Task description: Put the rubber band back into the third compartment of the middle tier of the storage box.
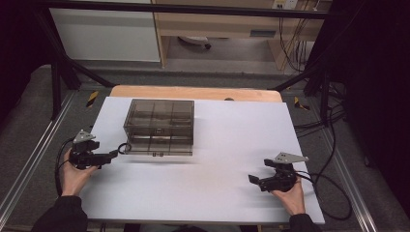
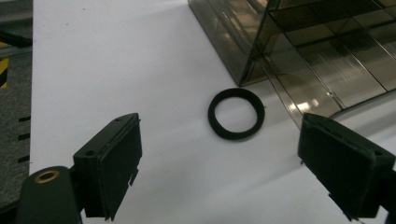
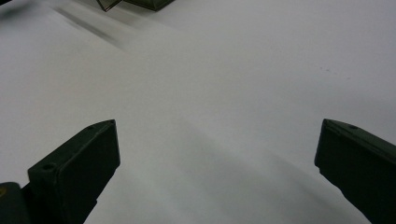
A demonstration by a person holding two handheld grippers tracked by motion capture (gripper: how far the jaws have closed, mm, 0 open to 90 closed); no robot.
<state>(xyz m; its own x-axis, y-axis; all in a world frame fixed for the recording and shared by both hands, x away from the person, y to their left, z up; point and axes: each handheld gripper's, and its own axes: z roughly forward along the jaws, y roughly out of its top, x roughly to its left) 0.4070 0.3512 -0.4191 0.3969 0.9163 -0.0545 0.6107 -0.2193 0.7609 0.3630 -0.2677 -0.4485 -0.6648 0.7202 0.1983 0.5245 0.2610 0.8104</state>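
A smoky transparent plastic box (image 1: 159, 126) with drawers and compartments stands on the white table top (image 1: 217, 145), toward the back left. A small black ring (image 1: 124, 147) lies flat on the table just off the box's front left corner; in the left gripper view the ring (image 2: 236, 113) sits ahead of the jaws, beside the box (image 2: 299, 51). My left gripper (image 1: 114, 153) points right toward the ring, open, nothing between its pads. My right gripper (image 1: 253, 178) rests open near the front right, over bare table (image 3: 210, 93).
The table ends in a wooden strip (image 1: 193, 92) at the back. A black frame (image 1: 63, 72) and metal rails (image 1: 29, 164) run along the sides. Cables (image 1: 329, 188) trail off the right edge. A corner of the box (image 3: 135, 3) shows far ahead of the right gripper.
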